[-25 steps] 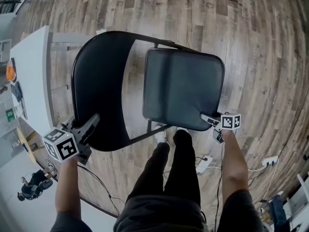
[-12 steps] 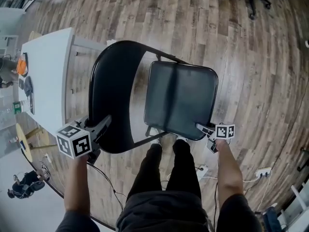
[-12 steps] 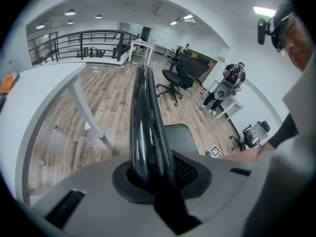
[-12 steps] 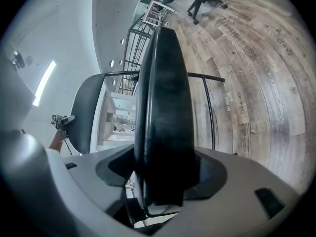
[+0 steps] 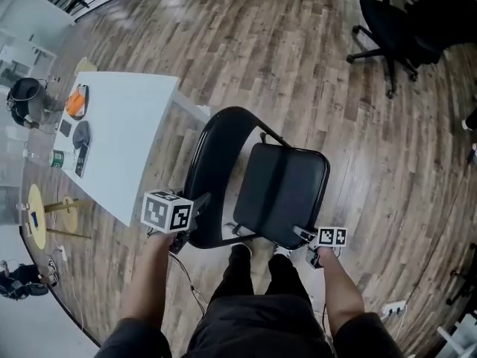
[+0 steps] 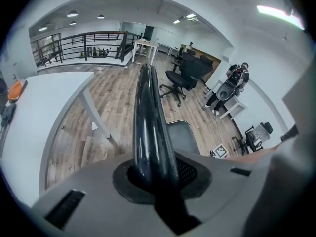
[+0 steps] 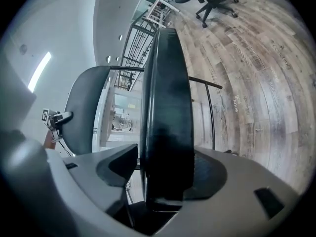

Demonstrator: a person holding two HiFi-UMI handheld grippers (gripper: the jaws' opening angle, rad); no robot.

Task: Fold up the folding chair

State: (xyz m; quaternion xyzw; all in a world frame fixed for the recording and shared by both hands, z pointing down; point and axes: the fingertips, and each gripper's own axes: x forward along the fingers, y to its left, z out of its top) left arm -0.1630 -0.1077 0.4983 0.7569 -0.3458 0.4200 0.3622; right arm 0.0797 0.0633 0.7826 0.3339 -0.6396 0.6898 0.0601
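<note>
Left gripper (image 5: 194,210): jaws just narrowed, clamped on backrest (image 5: 216,162) rim. Right gripper (image 5: 303,235): jaws just closing, wide, gripping seat (image 5: 287,177) front edge. Your folding chair (image 5: 277,203) stands at 12 o'clock from your feet, with the bench (image 5: 123,144) at its 9 o'clock.

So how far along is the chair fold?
Done: jaws have just been closing, left gripper on the glossy black backrest, right gripper on the dark padded seat edge. In hand: both parts gripped. Left: seat and backrest stand apart, not flat together.

Bright ceiling lights (image 6: 72,15); soft shadows, fisheye distortion, dark corners.
</note>
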